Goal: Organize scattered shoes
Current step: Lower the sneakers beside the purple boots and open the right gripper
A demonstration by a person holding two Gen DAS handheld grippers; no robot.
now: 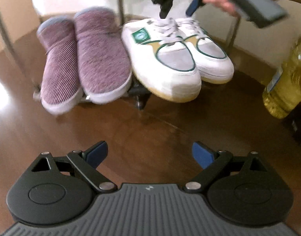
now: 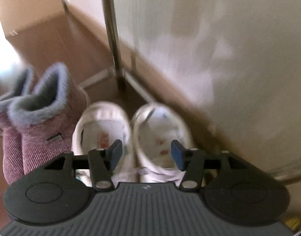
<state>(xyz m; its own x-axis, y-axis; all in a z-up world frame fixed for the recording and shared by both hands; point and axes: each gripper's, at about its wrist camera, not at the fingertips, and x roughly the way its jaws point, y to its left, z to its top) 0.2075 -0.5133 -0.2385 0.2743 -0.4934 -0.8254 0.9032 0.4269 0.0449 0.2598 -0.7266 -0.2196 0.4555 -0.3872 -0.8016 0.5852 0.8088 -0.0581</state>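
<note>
Two pairs of shoes stand side by side with their toes towards me in the left wrist view: purple knit boots with grey fleece cuffs on the left, and white sneakers with green trim on the right. My left gripper is open over bare wooden floor, well short of the shoes. A hand holds my right gripper just above the sneakers' laces. In the right wrist view the right gripper is open over the sneakers, one pad above each shoe's opening, with the boots to the left.
The shoes' toes rest tilted on a low dark rail of a metal rack, whose upright pole stands behind them. A cardboard box sits at the back left, a pale wall on the right. A yellow oil bottle stands right of the sneakers.
</note>
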